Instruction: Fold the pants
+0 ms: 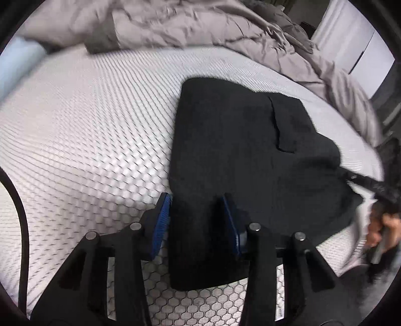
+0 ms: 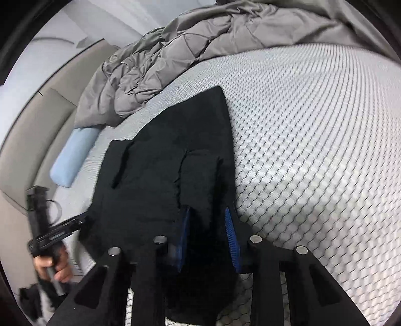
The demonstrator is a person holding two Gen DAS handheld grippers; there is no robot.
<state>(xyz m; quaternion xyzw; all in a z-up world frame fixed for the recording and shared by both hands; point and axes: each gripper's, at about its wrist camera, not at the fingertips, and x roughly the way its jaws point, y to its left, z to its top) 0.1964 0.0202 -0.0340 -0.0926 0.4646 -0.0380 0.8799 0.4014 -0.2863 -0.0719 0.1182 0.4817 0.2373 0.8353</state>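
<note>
Black pants (image 1: 240, 150) lie folded on honeycomb-pattern mattress (image 1: 87, 130), long axis running away from grippers toward grey duvet (image 1: 175, 22). Bare mattress wide on one side. Left gripper (image 1: 198, 220) and right gripper (image 2: 208, 233), part-closed, each pinch near cloth edge.

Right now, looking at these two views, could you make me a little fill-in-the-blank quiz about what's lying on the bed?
1. The pants lying on the mattress are ____ in colour.
2. The pads of the left gripper are ____ in colour.
3. The crumpled duvet at the far side of the mattress is ____ in colour.
4. Between the fingers of the right gripper lies cloth of the ____.

Missing words: black; blue; grey; pants
</note>
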